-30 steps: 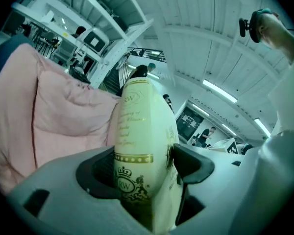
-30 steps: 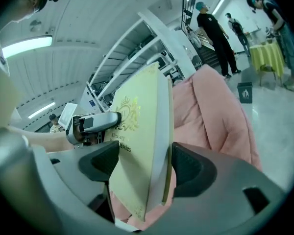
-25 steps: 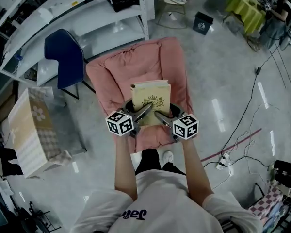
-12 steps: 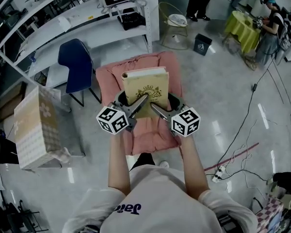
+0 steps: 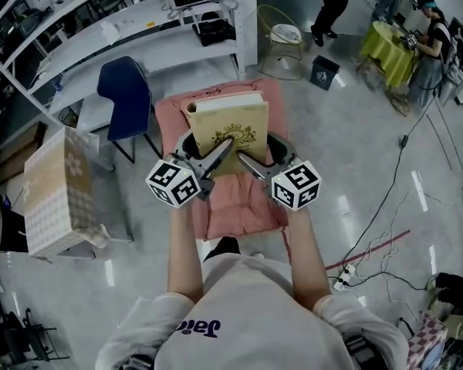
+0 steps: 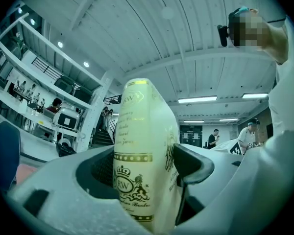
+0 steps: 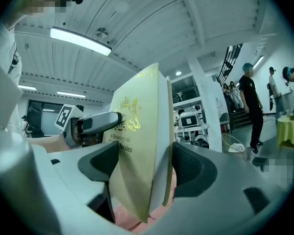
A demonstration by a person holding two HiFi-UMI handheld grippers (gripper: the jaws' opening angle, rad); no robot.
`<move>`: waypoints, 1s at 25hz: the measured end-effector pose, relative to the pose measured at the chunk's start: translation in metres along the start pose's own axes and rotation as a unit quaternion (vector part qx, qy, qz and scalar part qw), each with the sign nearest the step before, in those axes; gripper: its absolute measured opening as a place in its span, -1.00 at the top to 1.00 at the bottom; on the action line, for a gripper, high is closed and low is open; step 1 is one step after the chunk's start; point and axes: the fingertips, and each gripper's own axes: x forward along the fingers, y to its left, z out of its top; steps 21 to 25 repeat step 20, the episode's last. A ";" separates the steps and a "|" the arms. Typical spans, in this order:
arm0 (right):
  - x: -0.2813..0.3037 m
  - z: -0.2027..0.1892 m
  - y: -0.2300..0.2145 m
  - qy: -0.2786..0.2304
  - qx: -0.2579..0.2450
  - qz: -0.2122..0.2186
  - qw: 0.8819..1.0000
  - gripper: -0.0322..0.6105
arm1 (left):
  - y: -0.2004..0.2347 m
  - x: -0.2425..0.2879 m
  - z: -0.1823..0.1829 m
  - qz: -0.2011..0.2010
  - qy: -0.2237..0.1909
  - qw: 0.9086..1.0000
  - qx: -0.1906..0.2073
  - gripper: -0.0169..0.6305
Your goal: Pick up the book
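A cream hardback book (image 5: pixel 228 129) with gold print is held up in the air above a pink cushioned chair (image 5: pixel 239 206). My left gripper (image 5: pixel 214 158) is shut on the book's lower left, at the spine (image 6: pixel 137 160). My right gripper (image 5: pixel 247 163) is shut on its lower right edge (image 7: pixel 142 146), with the pages showing between the pads. In the right gripper view the left gripper (image 7: pixel 95 123) shows beyond the cover. The book stands upright, its cover facing me in the head view.
A blue chair (image 5: pixel 125 99) stands left of the pink chair, a patterned box (image 5: pixel 54 191) further left. White shelving (image 5: pixel 100 29) lines the back. A wire basket (image 5: pixel 282 41) and a dark bin (image 5: pixel 324 72) sit behind. People stand at the far right by a green table (image 5: pixel 386 41). Cables (image 5: pixel 386 230) cross the floor.
Both grippers have raised the book higher off the pink chair, so it looks larger and nearer to my head. The grip on it has stayed the same.
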 end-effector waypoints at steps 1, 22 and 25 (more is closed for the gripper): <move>0.000 -0.001 0.000 0.000 0.002 -0.001 1.000 -0.15 | 0.000 0.000 -0.001 -0.001 0.001 1.000 0.000 -0.13; 0.019 0.002 -0.027 0.034 -0.043 -0.016 0.998 -0.15 | 0.030 0.022 -0.010 -0.046 -0.004 0.998 -0.051 -0.13; 0.019 0.002 -0.027 0.034 -0.043 -0.016 0.998 -0.15 | 0.030 0.022 -0.010 -0.046 -0.004 0.998 -0.051 -0.13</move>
